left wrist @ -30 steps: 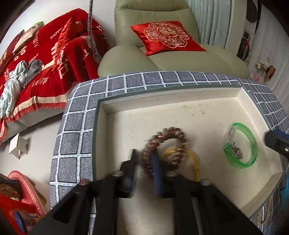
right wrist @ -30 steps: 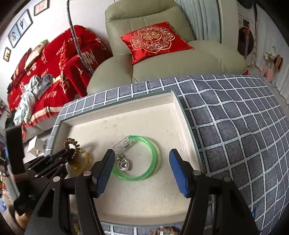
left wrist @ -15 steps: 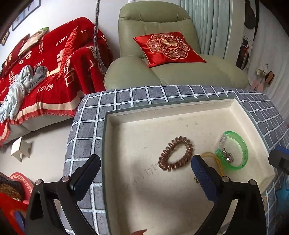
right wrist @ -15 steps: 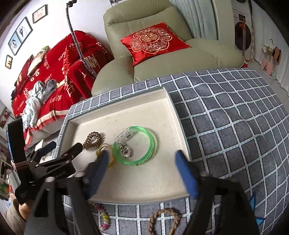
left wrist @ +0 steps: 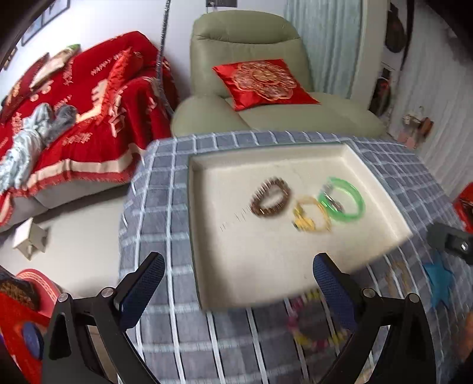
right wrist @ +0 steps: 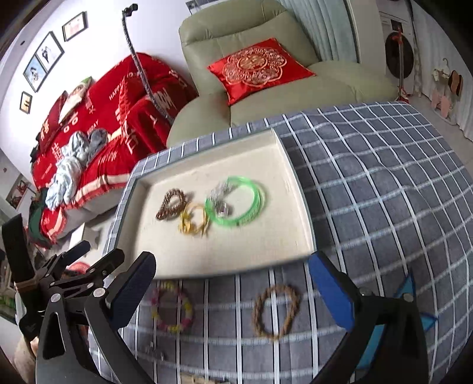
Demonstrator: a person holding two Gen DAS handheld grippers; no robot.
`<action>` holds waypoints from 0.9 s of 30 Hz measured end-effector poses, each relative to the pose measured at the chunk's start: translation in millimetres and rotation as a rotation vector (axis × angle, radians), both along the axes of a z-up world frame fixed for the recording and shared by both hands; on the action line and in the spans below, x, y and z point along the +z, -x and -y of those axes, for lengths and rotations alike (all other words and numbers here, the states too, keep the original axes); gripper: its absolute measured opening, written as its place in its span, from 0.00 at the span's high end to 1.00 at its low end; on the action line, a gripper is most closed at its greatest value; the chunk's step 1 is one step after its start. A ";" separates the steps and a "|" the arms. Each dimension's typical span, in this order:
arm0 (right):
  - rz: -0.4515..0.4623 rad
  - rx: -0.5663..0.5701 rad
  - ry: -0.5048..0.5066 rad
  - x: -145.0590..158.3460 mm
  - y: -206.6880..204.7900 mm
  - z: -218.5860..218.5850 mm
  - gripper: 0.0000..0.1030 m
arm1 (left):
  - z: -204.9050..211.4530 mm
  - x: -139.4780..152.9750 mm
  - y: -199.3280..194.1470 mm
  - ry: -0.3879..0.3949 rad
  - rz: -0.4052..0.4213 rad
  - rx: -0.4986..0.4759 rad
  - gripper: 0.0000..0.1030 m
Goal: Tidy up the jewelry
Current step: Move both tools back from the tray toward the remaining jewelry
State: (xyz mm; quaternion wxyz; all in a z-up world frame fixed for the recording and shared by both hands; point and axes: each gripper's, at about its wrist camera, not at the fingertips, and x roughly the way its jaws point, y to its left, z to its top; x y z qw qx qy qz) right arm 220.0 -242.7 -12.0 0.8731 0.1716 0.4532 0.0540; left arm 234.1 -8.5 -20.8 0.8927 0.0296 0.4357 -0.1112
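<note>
Across the middle of both frames a cream tray [right wrist: 298, 206] is sitting on the table's grey checked cloth [right wrist: 384, 192], and three pieces of jewelry are lying inside it in a row: a brown coiled bracelet [right wrist: 171, 203] to the left, a yellow bracelet [right wrist: 193, 220] touching it in the middle, and a green bangle [right wrist: 236, 203] to the right with a small silver piece [right wrist: 220, 201] resting inside its ring. Below the tray's near edge, in the right wrist view, two more pieces are lying on the cloth — a pink-and-yellow beaded bracelet [right wrist: 171, 307] to the lower left and a brown rope bracelet [right wrist: 275, 310] beside it, well apart from each other.

The left claw [left wrist: 239, 283] is hovering at the bottom of its frame over the tray's near edge, jaws spread wide with nothing between them. The right claw [right wrist: 233, 286] is likewise gaping — its jaws have just been opening, and nothing is gripped; its blue pads are framing the two loose bracelets. Beyond the table, in the upper part of each frame, a pale green armchair [right wrist: 266, 26] is carrying a red cushion [right wrist: 257, 68], and a red blanket [right wrist: 118, 97] is covering the sofa at the upper left.
</note>
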 end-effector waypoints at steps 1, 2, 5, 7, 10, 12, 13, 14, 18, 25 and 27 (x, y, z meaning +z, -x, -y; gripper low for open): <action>-0.002 0.002 0.005 0.9 6.0 -0.4 0.00 | -1.1 -0.8 7.6 0.008 -0.009 -0.014 0.00; -0.004 0.003 0.009 2.1 12.6 -0.9 0.00 | -2.9 -1.9 15.8 0.011 -0.014 -0.018 0.00; -0.016 0.004 0.015 2.3 34.2 -2.0 0.00 | -6.1 -6.8 36.8 0.014 -0.028 -0.029 0.00; -0.031 0.001 0.017 -1.9 47.3 -1.2 0.00 | -7.5 -13.5 54.3 0.013 -0.038 -0.038 0.00; -0.058 -0.001 0.019 -10.5 71.0 -0.8 0.00 | -5.3 -23.6 74.3 0.012 -0.057 -0.047 0.00; -0.079 -0.004 0.025 -17.0 90.1 -1.1 0.00 | -3.7 -28.7 82.1 0.018 -0.072 -0.052 0.00; -0.087 -0.005 0.030 -19.5 96.7 -2.2 0.00 | -2.7 -31.5 86.1 0.024 -0.079 -0.052 0.00; -0.095 -0.005 0.036 -21.9 103.6 -2.8 0.00 | -1.8 -33.9 88.7 0.026 -0.084 -0.053 0.00; -0.118 -0.004 0.076 -32.1 138.4 -7.2 0.00 | 6.3 -41.8 97.7 0.010 -0.092 -0.055 0.00; -0.130 0.018 0.142 -42.2 173.7 -19.5 0.00 | 20.4 -50.2 109.3 -0.009 -0.095 -0.065 0.00; -0.133 0.019 0.155 -45.3 177.8 -22.5 0.00 | 23.7 -53.0 109.7 -0.005 -0.106 -0.067 0.00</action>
